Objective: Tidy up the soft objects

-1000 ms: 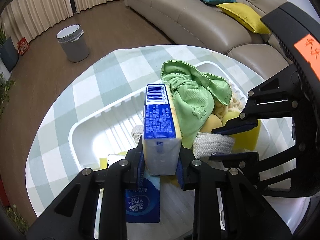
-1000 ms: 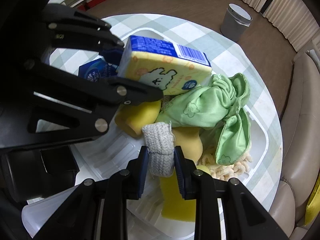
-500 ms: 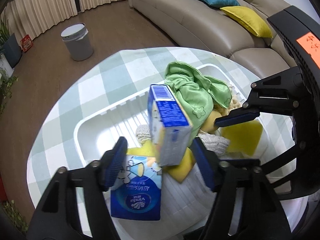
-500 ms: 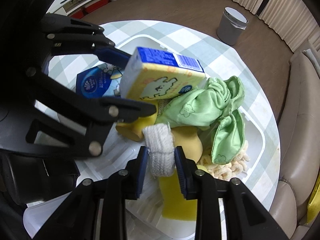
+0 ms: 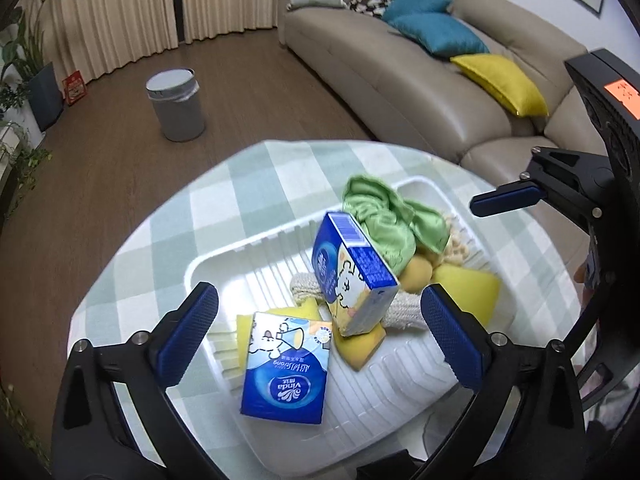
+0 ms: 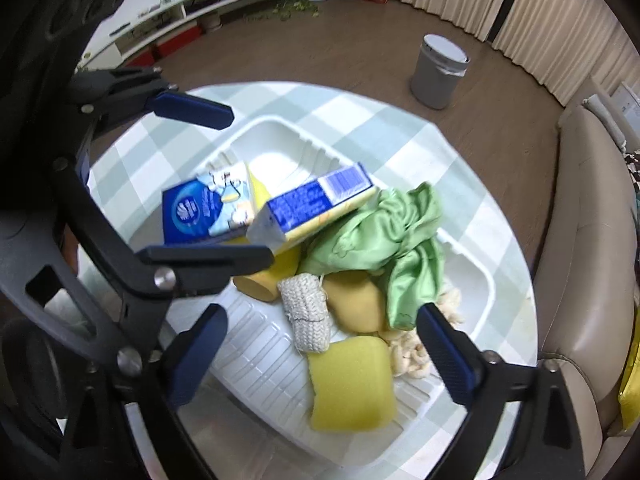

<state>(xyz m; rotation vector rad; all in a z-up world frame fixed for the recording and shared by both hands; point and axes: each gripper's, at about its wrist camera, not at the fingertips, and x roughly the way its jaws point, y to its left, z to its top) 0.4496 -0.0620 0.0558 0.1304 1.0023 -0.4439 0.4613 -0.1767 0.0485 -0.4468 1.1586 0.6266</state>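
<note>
We hold both grippers wide above the white tray (image 5: 256, 240) on the checked counter (image 5: 192, 208), the left gripper (image 5: 320, 328) and the right gripper (image 6: 322, 344) each having just spread its fingers so that nothing is gripped. The yellow tissue pack (image 5: 354, 268) lies tilted on the pile, propped against the green cloth (image 5: 394, 224), while the knitted roll (image 6: 306, 312) rests beside the yellow sponge (image 6: 352, 384) and the blue tissue pack (image 5: 286, 376). The soft things sit gathered in one tray, apparently because that is where we sort them.
</note>
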